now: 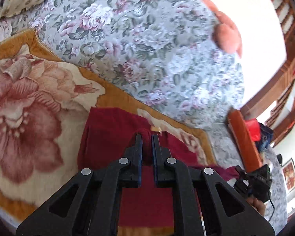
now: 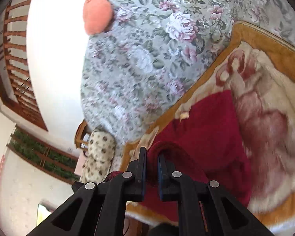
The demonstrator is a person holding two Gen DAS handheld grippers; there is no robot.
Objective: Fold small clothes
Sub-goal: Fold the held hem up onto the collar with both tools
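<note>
Left gripper [image 1: 147, 135]: jaws pinched on a raised fold of the dark red garment [image 1: 108, 129]. Right gripper [image 2: 151, 153]: likewise clamped on a bunched red edge (fabric arches between the pads). Garment lies on the rose-print blanket [image 1: 29, 102], gold-bordered. Beyond: floral bedspread [image 1: 147, 49], then an orange plush cushion [image 2: 97, 13].

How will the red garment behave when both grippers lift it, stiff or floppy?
Probably floppy: the red garment bunches into a soft fold between the right gripper fingers. It looks like a thick knit, so it likely grips well and will not slip. Held by the left gripper too, its middle will probably sag onto the blanket.
</note>
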